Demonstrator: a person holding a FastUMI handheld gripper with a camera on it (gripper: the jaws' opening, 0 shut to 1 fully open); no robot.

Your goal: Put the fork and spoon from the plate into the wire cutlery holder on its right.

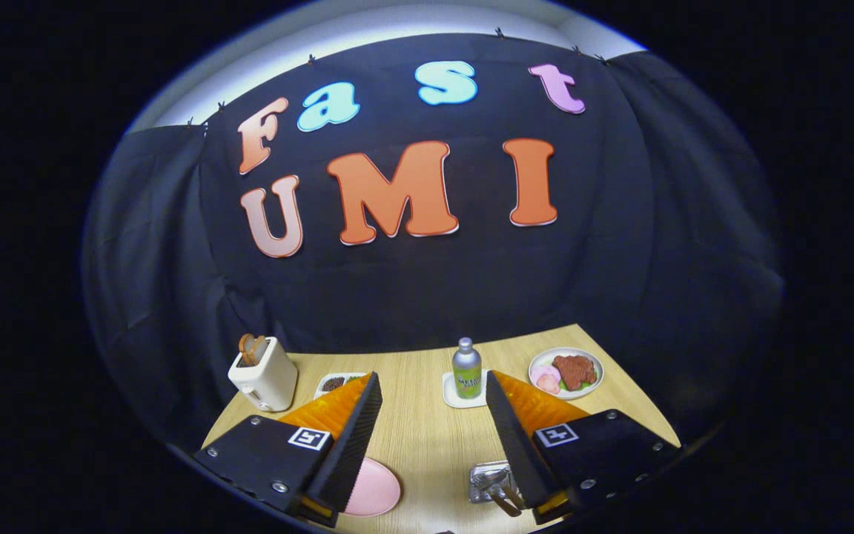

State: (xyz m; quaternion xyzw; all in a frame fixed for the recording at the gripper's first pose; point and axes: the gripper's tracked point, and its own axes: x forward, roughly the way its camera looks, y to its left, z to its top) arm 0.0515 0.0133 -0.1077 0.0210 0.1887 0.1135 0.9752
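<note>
Two gripper (433, 404) fingers stood wide apart, holding nothing. Cutlery holder (492, 482) at 5 o'clock already held utensils; pink plate (372, 489) at 7. Thin, stiff, slippery handles: probably pinch mid-handle.

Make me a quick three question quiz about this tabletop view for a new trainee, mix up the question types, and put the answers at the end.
1. True or false: the gripper is closed on a fork.
2. What stands on the small white coaster beyond the fingers? A) a bottle B) a mug C) a candle
3. Fill in: the toast sits in the slot of the white ____.

Key
1. False: the fingers are spread apart with bare wooden table between them.
2. A, the bottle.
3. toaster, beyond the left finger; the plate of food is across from it, beyond the right finger.
</note>
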